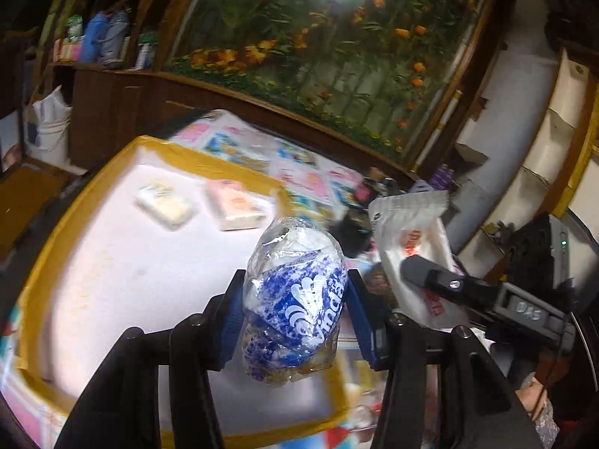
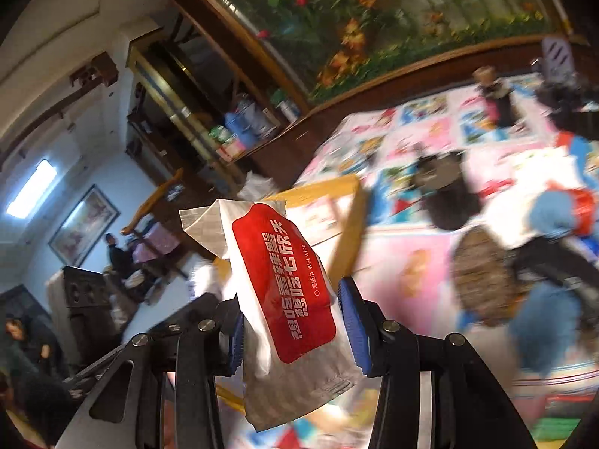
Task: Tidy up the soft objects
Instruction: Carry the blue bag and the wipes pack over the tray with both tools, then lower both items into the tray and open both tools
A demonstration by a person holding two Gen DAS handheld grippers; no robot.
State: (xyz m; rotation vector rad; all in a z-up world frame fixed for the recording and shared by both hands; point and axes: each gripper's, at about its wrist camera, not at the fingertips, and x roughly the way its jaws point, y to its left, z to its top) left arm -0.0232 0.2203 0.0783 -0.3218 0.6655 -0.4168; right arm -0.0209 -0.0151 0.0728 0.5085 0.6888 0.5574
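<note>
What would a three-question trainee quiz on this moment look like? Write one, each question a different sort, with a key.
1. True or false: the left tool is shut on a clear crumpled bag with blue print.
2. Multiple choice: the right tool holds A) a sponge B) a wet-wipe pack with a red label C) nothing.
3. Fill in: the packets lying on the white yellow-edged mat number ____.

Key
1. True; both blue pads press on the bag.
2. B.
3. Two: a pale yellow packet and a pink packet, lying side by side.
</note>
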